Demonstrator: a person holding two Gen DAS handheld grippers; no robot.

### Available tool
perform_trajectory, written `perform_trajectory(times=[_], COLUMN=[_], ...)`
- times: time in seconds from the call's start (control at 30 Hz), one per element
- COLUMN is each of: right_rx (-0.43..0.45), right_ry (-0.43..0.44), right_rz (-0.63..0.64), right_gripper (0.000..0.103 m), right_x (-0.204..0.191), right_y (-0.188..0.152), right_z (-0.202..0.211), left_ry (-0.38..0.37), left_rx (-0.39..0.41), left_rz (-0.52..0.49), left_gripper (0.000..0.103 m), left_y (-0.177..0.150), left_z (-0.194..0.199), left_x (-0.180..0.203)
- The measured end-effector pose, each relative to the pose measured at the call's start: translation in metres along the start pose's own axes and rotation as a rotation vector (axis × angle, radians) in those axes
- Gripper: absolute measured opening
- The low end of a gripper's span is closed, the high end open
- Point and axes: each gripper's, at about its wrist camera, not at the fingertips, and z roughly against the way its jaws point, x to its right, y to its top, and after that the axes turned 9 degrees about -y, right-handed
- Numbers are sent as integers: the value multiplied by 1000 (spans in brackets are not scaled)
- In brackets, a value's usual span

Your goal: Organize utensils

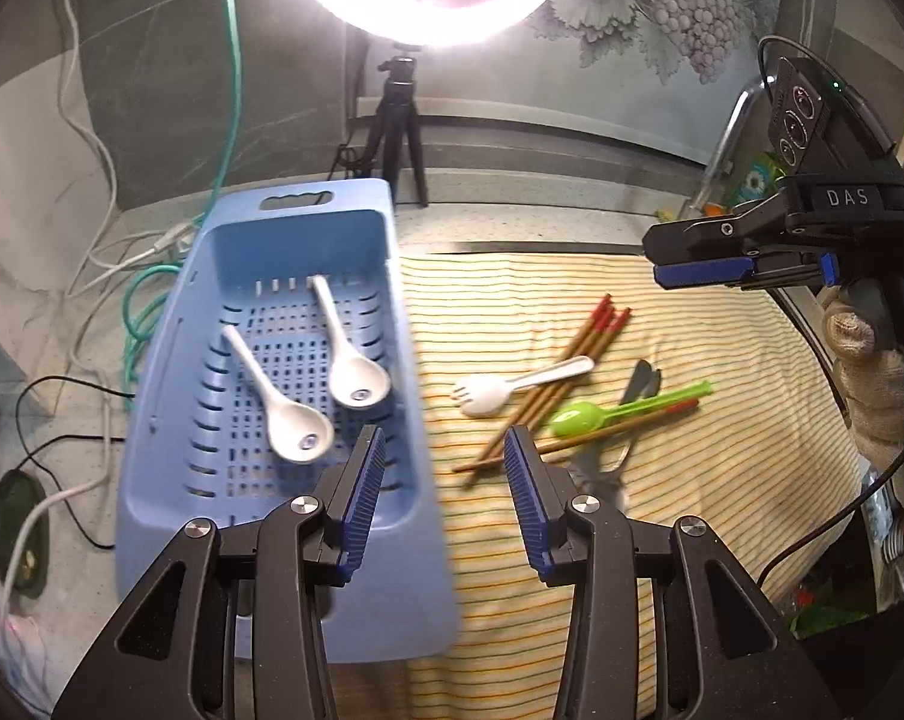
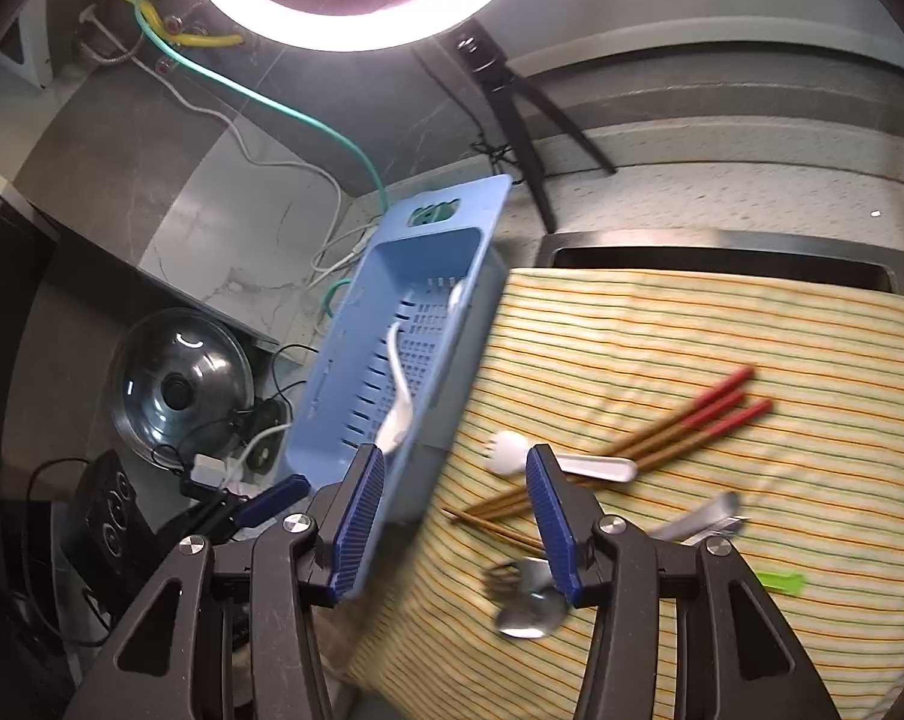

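Note:
A blue slotted basket (image 1: 170, 360) (image 2: 332, 372) lies left of a striped cloth (image 1: 721, 480) and holds two white spoons (image 1: 284, 396) (image 1: 347, 354); one spoon (image 2: 398, 384) shows in the right wrist view. On the cloth lie a white spork (image 1: 511, 387) (image 2: 511, 450), red-tipped chopsticks (image 1: 577, 354) (image 2: 691, 420), a green spoon (image 1: 607, 414) and metal cutlery (image 1: 601, 471) (image 2: 523, 600). My left gripper (image 1: 446, 480) is open and empty over the basket's near right edge. My right gripper (image 2: 457, 516) (image 1: 763, 270) is open and empty above the cloth.
A ring light on a black tripod (image 1: 398, 120) (image 2: 511, 108) stands behind the basket. Cables (image 1: 92, 252) run along the counter at left. A glass pot lid (image 2: 182, 384) lies lower left. A sink edge (image 2: 721, 252) borders the cloth's far side.

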Motion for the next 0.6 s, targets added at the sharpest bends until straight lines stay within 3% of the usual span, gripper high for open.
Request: perform_trajectory(times=[0.27,0.47,0.6], right_rx=[20,-38,-86], right_ry=[-15,-19,23], right_rz=[-14,-61,-115], right_gripper=[46,46,46], right_x=[64,105,126], right_y=[-22,-38,-39], right_z=[37,43,39], left_ry=[3,32,67], left_rx=[-31,-60,-82], left_rz=[5,6,-14], left_gripper=[40,40,40], left_y=[-4,-8,-4], left_z=[-23,-36,-42], left_x=[47,71,78])
